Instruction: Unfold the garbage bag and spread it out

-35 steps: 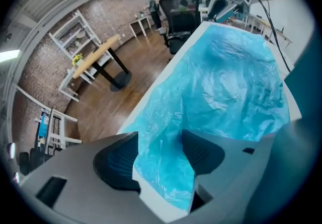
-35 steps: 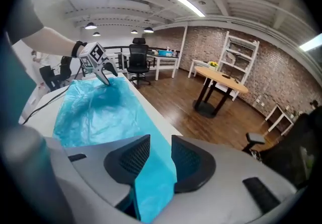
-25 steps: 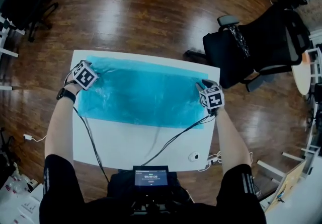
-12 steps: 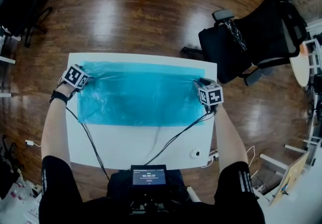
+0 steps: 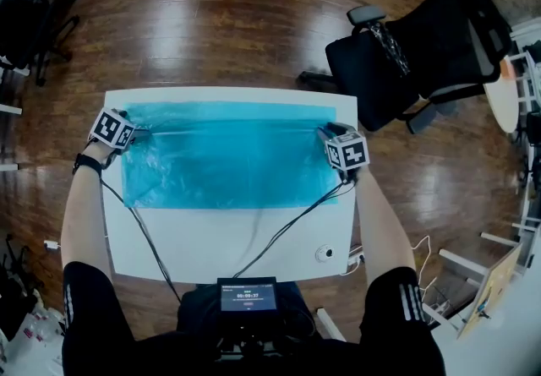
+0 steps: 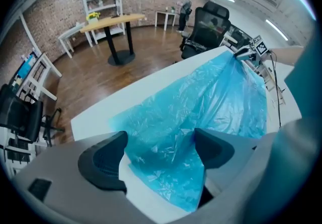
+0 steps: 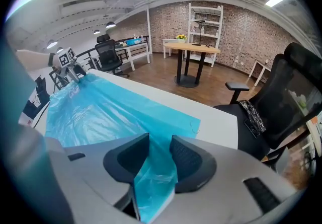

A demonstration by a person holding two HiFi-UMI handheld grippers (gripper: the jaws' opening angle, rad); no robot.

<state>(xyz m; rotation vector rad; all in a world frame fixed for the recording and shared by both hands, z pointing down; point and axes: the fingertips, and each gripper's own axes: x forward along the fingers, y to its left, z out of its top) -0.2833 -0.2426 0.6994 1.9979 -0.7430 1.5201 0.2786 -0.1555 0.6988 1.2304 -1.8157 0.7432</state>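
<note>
The blue translucent garbage bag (image 5: 228, 155) lies spread across the far half of the white table (image 5: 228, 239), lightly wrinkled. My left gripper (image 5: 132, 131) is at the bag's far left corner. In the left gripper view that gripper (image 6: 158, 147) is open: its jaws have just been opening and stand wide, with the bag's corner (image 6: 166, 167) lying loose between them. My right gripper (image 5: 328, 133) is at the far right corner. In the right gripper view it (image 7: 160, 155) is shut on a raised fold of the bag (image 7: 100, 112).
A black office chair (image 5: 406, 53) stands beyond the table's right corner. Cables (image 5: 287, 226) run from both grippers over the bare near half of the table to a small screen (image 5: 248, 294) at my chest. A small round object (image 5: 323, 253) sits near the front right edge.
The left gripper has shifted slightly outward toward the table's left edge. The bag now lies flatter and straighter along the far edge. The right gripper has stayed at its corner.
</note>
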